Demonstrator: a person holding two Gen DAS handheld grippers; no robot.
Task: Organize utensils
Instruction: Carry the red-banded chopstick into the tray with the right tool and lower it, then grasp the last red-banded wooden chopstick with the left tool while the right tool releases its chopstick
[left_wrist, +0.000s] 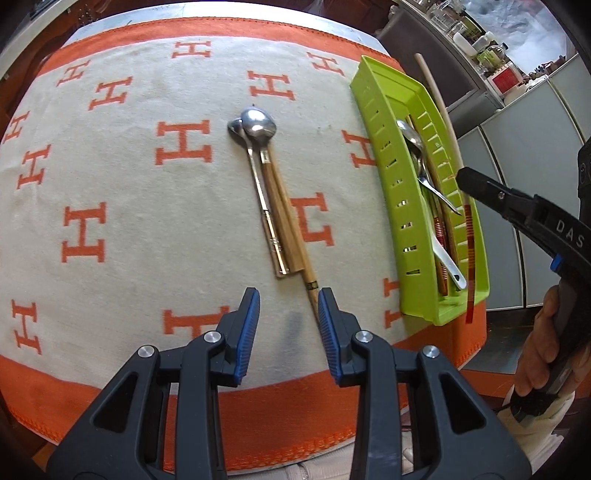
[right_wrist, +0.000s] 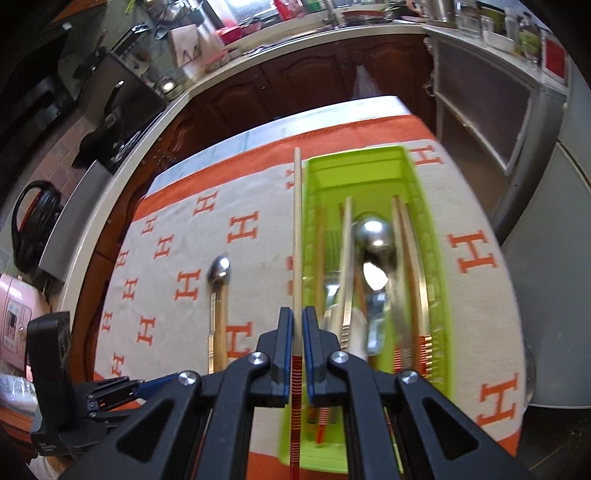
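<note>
The right gripper (right_wrist: 294, 332) has its jaws closed on a long pale chopstick (right_wrist: 296, 236), pinching it just above the red-and-gold banded end. The stick points straight ahead and hangs over the near long wall of the green tray (right_wrist: 436, 258), not yet inside it. The step in hand looks like placing this chopstick into the tray. To do it well, the person should shift the stick sideways until it sits fully over the tray's inside, keep it parallel to the long walls so neither end catches the rim, lower it until it rests on the utensils already there, and only then let the jaws part. Released over the wall, it could roll out onto the cloth.

The chopstick is slim, straight and cream-coloured, with tight red and gold rings on its handle end. The tray already holds spoons, a fork and more chopsticks.

The left gripper (left_wrist: 289, 325) hovers above the worktop cloth (left_wrist: 129, 177) with its jaws open and holding nothing. Just ahead of it lie the remaining spoons (left_wrist: 258, 123) and a wooden chopstick (left_wrist: 295, 236), bundled side by side.
</note>
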